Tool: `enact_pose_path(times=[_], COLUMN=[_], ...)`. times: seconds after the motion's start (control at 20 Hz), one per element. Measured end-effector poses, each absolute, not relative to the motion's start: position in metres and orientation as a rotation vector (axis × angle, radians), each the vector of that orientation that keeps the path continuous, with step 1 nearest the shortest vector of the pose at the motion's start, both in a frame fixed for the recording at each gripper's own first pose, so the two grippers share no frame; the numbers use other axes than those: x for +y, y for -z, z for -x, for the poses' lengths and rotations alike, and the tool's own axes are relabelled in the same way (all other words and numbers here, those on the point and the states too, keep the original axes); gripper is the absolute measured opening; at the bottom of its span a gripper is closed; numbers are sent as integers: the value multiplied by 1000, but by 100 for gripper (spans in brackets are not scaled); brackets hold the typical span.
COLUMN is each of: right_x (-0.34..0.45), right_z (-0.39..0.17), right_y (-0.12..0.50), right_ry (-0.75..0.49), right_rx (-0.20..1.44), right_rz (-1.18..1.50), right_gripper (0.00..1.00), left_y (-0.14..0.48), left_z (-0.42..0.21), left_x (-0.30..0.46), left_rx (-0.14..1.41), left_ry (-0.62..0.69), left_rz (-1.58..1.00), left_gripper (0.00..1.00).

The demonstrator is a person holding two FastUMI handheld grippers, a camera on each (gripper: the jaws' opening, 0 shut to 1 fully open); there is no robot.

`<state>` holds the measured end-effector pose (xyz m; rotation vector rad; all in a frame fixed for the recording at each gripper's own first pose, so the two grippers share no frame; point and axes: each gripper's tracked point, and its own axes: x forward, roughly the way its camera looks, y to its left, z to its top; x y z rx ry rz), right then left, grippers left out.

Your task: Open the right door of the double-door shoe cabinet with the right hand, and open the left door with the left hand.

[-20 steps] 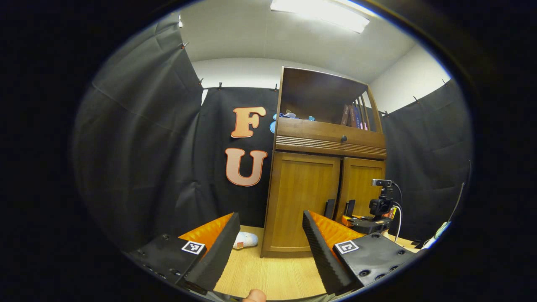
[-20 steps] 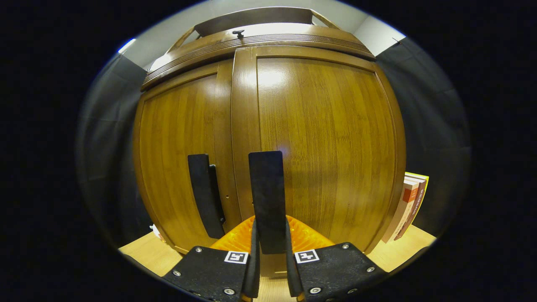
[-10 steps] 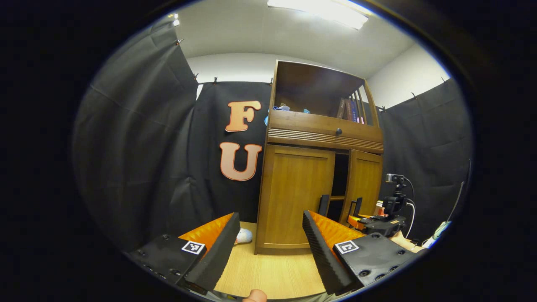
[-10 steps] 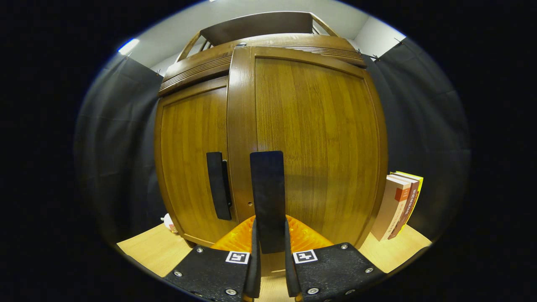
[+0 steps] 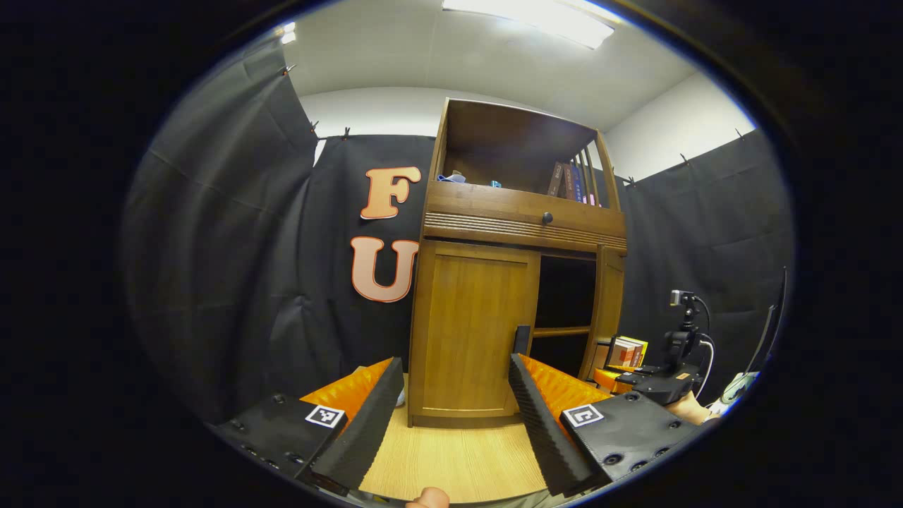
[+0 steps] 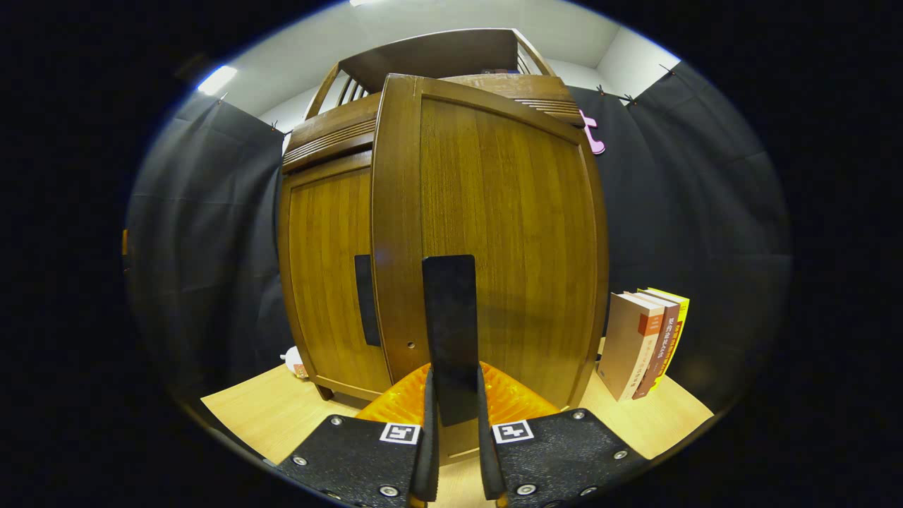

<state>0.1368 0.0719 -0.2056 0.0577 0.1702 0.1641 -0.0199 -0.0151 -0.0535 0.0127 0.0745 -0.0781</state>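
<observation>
The wooden shoe cabinet stands ahead in the left gripper view. Its left door is closed, with a dark handle at its inner edge. The right door is swung outward, baring a dark interior with a shelf. My left gripper is open, well short of the cabinet, with nothing between its fingers. In the right gripper view, my right gripper is shut on the right door's upright handle. The right door stands angled out in front of the closed left door.
Several books stand on the wooden floor to the right of the cabinet. A small white object lies by the cabinet's left foot. Above the doors is a drawer with a knob. A hand holds the right gripper at the far right.
The right door has swung from closed to wide open, pulled by the right gripper shut on its handle. The left gripper stayed open and shifted a little relative to the cabinet.
</observation>
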Motion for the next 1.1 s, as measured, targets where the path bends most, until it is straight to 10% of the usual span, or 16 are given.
enact_pose_path(times=[1.1], right_x=[-38], right_z=[-72], right_y=[192], right_ry=[-32], right_rx=[134], right_rz=[1], right_gripper=[7], left_y=[68], left_z=[8], left_x=[-77], left_rx=[99], left_ry=[153], left_rz=[-3], left_gripper=[94])
